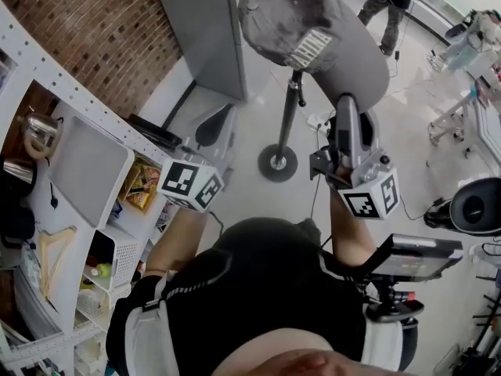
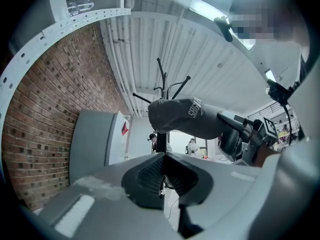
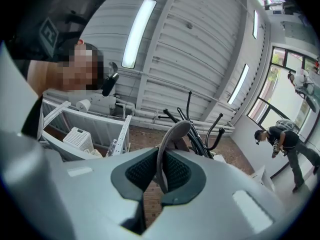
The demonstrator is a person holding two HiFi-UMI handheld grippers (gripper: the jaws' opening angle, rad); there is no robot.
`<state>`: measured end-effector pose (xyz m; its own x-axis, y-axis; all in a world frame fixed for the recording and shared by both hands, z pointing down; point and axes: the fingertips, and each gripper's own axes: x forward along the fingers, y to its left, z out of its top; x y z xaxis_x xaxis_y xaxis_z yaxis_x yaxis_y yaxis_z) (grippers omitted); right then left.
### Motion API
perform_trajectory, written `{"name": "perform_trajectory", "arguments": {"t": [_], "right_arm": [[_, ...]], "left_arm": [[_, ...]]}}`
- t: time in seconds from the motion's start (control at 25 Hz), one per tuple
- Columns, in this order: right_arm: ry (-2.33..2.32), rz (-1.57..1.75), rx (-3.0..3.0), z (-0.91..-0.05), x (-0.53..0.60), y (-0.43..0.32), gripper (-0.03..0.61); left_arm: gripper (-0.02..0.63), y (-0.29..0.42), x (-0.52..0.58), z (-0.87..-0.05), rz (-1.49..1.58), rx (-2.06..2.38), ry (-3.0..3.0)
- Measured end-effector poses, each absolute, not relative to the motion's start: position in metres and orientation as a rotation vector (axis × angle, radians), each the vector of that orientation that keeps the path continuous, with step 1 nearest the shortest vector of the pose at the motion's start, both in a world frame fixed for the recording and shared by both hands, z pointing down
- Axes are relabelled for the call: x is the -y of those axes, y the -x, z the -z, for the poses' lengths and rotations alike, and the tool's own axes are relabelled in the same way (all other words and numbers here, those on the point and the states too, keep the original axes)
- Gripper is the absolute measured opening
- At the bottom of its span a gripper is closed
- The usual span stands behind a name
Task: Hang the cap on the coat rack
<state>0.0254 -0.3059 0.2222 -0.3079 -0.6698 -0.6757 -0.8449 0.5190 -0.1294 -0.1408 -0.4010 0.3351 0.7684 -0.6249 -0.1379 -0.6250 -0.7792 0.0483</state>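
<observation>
A grey cap (image 1: pixel 290 14) with white lettering hangs high over the black coat rack (image 1: pixel 288 116), whose round base (image 1: pixel 278 163) stands on the floor. My right gripper (image 1: pixel 347 102) is shut on the cap's brim, which shows as a thin curved edge (image 3: pixel 172 139) between the pads (image 3: pixel 145 171). Behind the brim rise the rack's hooks (image 3: pixel 200 129). My left gripper (image 1: pixel 215 125) is lower and to the left, apart from the cap, shut with nothing in it. In the left gripper view the cap (image 2: pixel 175 115) sits just in front of the hooks (image 2: pixel 167 86), with the right gripper (image 2: pixel 250 136) on it.
White perforated shelving (image 1: pixel 86 108) runs along the left with a kettle (image 1: pixel 37 131), bins and packets. A brick wall (image 1: pixel 102 30) and a grey cabinet (image 1: pixel 200 30) stand behind the rack. A person (image 1: pixel 387 6) walks at the far right; stands and gear (image 1: pixel 470 202) crowd the right side.
</observation>
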Motion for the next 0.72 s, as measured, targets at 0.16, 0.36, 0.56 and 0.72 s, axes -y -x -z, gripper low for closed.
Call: {"name": "perform_trajectory", "arguments": {"t": [0.16,0.36,0.56,0.72], "right_arm": [[1.263,-0.268,-2.074,-0.24,0.308,-0.028,0.031],[1.288,-0.181,-2.074,-0.265,0.313,-0.032,0.031],[1.279,-0.072,-2.064,-0.287,0.325,-0.031,0.031],[1.274,0.008,-2.08,-0.307,0.336,-0.025,0.035]], "left_arm": [[0.003,0.139,0.403,-0.335,-0.239,-1.038,2.956],[0.003,0.138,0.402,-0.337,-0.235,-1.041,2.96],[0.003,0.139,0.403,-0.335,-0.241,-1.046,2.958],[0.003,0.142,0.406,-0.332,-0.254,-1.07,2.953]]}}
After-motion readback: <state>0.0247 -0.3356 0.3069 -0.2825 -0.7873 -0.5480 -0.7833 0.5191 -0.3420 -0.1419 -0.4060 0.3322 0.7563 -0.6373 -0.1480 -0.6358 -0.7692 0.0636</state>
